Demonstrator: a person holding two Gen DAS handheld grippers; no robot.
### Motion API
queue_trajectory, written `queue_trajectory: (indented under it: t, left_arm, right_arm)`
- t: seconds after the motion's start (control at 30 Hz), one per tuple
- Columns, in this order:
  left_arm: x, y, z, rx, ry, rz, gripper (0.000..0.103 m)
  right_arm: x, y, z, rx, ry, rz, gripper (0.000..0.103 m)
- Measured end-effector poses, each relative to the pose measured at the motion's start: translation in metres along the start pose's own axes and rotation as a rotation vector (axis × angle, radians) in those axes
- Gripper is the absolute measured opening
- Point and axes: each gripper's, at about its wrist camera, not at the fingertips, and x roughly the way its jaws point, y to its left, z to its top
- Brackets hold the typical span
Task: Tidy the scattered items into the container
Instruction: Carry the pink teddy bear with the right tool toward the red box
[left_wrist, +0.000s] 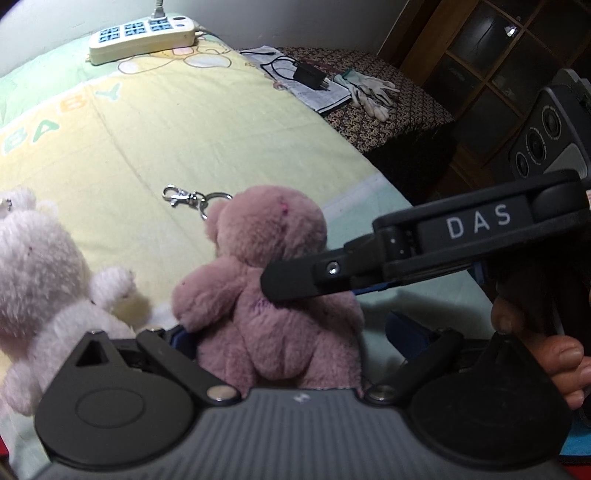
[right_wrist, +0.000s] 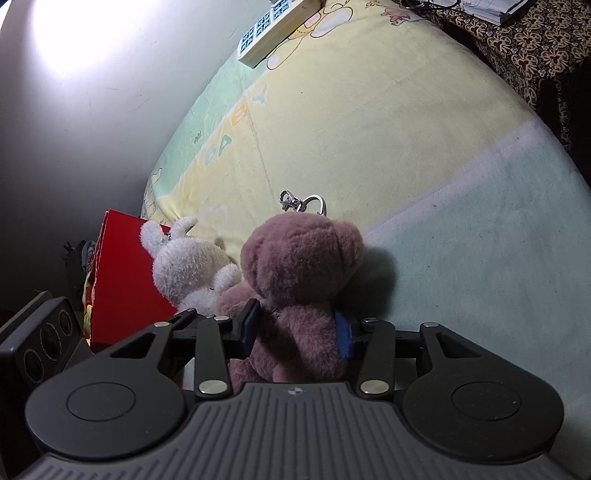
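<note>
A pink plush bear (right_wrist: 303, 266) sits upright on the yellow baby blanket (right_wrist: 369, 122), its metal keyring clasp (right_wrist: 299, 203) lying behind its head. My right gripper (right_wrist: 297, 330) is shut on the bear's body, both blue pads pressed into the fur. In the left wrist view the bear (left_wrist: 266, 295) stands between the wide jaws of my left gripper (left_wrist: 295, 330); the right-hand pad is clear of it. A right gripper finger (left_wrist: 295, 280) lies against the bear's back. A white plush bunny (right_wrist: 188, 266) (left_wrist: 37, 266) leans beside the bear. A red box (right_wrist: 125, 280) stands at the bed's edge by the bunny.
A white power strip (left_wrist: 144, 37) lies at the far end of the blanket. Beyond the bed, a patterned cloth-covered stand (left_wrist: 399, 110) holds papers, a black charger (left_wrist: 310, 77) and white gloves (left_wrist: 369, 92). A dark wooden shelf (left_wrist: 498, 55) stands behind. A person's fingers (left_wrist: 565, 362) hold the handle.
</note>
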Motion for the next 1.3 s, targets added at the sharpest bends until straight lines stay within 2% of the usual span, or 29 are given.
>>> queue_trajectory:
  t: [0.27,0.57,0.83,1.03,1.2,1.3]
  left_arm:
    - [-0.016,-0.007,-0.002,0.023,-0.054,-0.015,0.098]
    - [-0.039,-0.009,-0.005,-0.012,-0.113,-0.047,0.098]
    - [-0.07,-0.009,-0.008,-0.042,-0.196,-0.041,0.098]
    - [-0.097,-0.006,-0.009,-0.078,-0.27,-0.008,0.1]
    - [-0.112,-0.001,-0.012,-0.106,-0.314,0.058,0.1]
    - [-0.127,0.01,-0.016,-0.143,-0.344,0.066,0.1]
  right_arm:
    - [-0.02,0.011,-0.013,-0.019,-0.055,0.02,0.043]
    - [-0.033,0.022,-0.026,-0.021,-0.109,0.06,0.041]
    - [-0.044,0.041,-0.027,-0.068,-0.153,0.124,0.041]
    - [-0.045,0.063,-0.022,-0.136,-0.168,0.184,0.041]
    - [-0.034,0.08,-0.019,-0.182,-0.142,0.226,0.041]
    - [-0.029,0.091,-0.019,-0.197,-0.133,0.249,0.041]
